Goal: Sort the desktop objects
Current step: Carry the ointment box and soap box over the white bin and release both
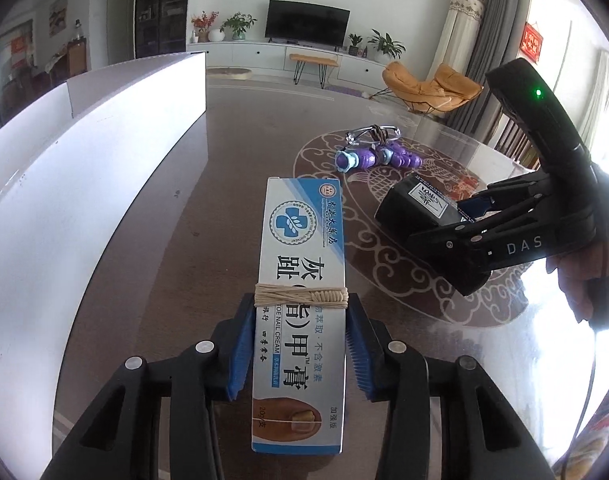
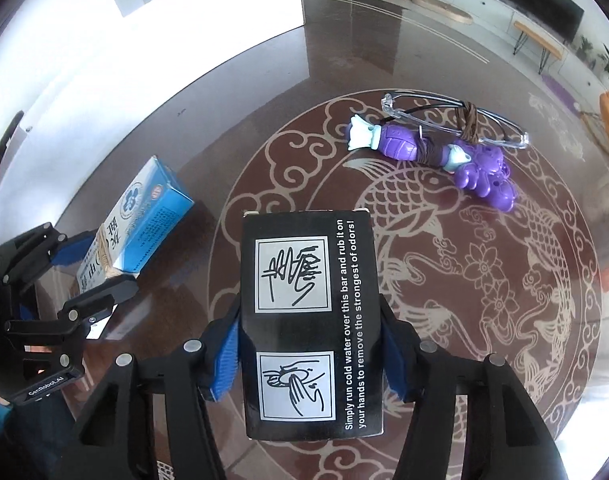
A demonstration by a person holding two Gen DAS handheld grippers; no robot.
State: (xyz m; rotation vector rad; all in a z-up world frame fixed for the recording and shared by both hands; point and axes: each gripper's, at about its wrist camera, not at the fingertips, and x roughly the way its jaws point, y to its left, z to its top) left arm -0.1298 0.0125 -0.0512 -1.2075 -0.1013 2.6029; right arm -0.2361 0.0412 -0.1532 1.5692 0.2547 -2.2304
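Left hand-held gripper was clenched on a blue-and-white cream box, a rubber band wound around the box just ahead of its blue pads. Right hand-held gripper was clamped on a black box printed with hand-washing pictures, held above the patterned surface. Ahead of the right hand-held gripper and to its right, a purple toy lay on the surface, touching a pair of clear glasses. A white box wall stood to the left of the left hand-held gripper.
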